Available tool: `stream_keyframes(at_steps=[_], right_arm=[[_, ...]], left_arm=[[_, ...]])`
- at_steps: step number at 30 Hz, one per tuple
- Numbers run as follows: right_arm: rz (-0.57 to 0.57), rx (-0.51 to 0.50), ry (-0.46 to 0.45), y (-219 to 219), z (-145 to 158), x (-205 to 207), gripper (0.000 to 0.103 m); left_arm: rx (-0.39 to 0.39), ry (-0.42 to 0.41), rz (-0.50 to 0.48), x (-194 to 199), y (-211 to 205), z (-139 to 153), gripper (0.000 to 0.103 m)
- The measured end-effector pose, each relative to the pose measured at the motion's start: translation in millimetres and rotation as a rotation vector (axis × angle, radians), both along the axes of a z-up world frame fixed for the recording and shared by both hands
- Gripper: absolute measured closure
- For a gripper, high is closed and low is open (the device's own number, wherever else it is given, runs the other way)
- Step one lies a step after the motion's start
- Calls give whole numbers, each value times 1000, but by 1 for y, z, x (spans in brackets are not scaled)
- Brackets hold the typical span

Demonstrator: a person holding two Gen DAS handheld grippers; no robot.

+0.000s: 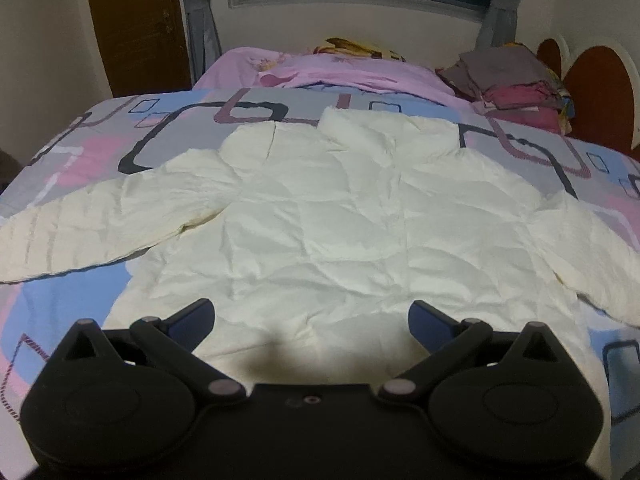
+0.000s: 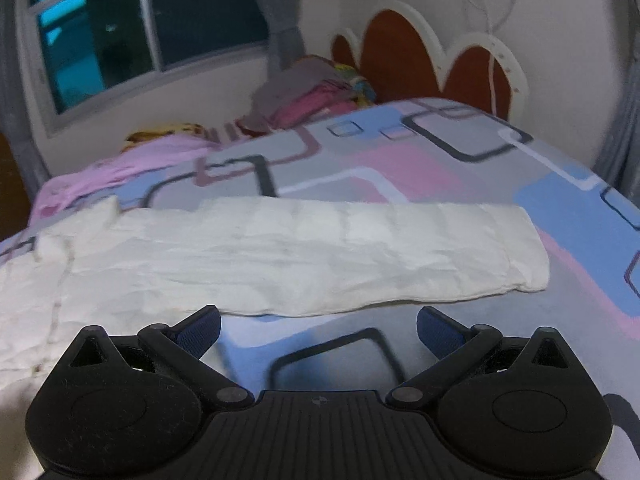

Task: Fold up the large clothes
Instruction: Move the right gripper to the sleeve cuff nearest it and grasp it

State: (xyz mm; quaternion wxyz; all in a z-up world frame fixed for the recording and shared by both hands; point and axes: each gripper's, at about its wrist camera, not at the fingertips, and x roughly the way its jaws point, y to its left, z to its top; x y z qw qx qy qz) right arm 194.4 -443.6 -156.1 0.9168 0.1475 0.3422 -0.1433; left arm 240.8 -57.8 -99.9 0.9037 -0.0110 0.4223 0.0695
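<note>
Fingers of left gripper (image 1: 311, 314) are spreading wide, holding nothing, hovering over the hem of the cream jacket (image 1: 340, 216) lying flat on the bed (image 1: 72, 152). Right gripper (image 2: 318, 326) fingers are also gaping wide, empty, over the bedcover, with the jacket sleeve (image 2: 360, 248) lying at 12 o'clock.

Matte black plastic left gripper (image 1: 311, 314), blue textured finger pads (image 1: 192, 318), round grey pivot screws, ribbed-bodied black right gripper (image 2: 318, 326)
</note>
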Motion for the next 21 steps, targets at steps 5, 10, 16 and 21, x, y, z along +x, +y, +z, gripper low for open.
stream_keyframes(at_steps=[5, 10, 16, 21], right_arm=[[-77, -6, 49, -35, -23, 12, 0], [-174, 16, 83, -73, -43, 20, 0], [-256, 42, 101, -104, -58, 26, 0], [-308, 63, 106, -122, -67, 32, 0]], left_arm=[[21, 12, -6, 14, -9, -9, 0], [19, 39, -5, 23, -15, -15, 0], [40, 57, -4, 32, -19, -22, 0], [29, 54, -46, 33, -22, -27, 0]])
